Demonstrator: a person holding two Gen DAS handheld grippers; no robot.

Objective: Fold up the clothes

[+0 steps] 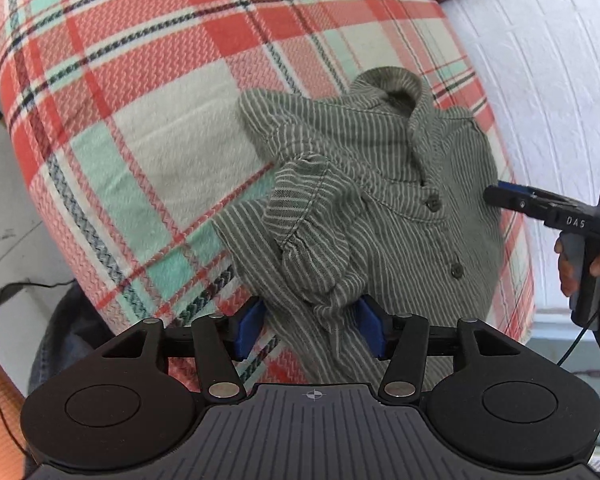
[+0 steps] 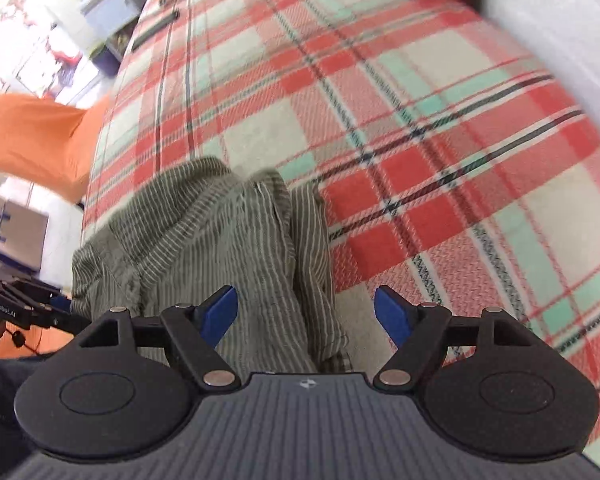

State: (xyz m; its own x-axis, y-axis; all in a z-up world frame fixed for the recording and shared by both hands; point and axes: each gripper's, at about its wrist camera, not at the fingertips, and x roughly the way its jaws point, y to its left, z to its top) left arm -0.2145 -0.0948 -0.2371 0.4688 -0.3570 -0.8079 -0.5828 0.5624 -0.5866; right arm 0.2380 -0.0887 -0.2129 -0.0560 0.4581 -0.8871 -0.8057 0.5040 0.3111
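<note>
A grey-green striped button shirt (image 1: 380,184) lies collar-up on a red, mint and cream plaid bedcover (image 1: 140,80), with one sleeve folded across its front. My left gripper (image 1: 311,326) hovers at the shirt's near end. Its jaws are open, with bunched sleeve cloth between the blue pads (image 1: 252,328). My right gripper (image 1: 496,196) reaches in from the right, its tip at the shirt's right edge. In the right wrist view, the right gripper (image 2: 306,314) stands open over the shirt (image 2: 204,232), whose edge lies loose between the pads. The left gripper (image 2: 40,312) shows at the left.
A person's hand (image 1: 580,268) holds the right gripper's handle. A white textured wall (image 1: 540,60) runs along the bed's far side. An orange cloth (image 2: 32,140) lies beyond the bed's left edge. A dark cable (image 1: 4,296) trails over the floor.
</note>
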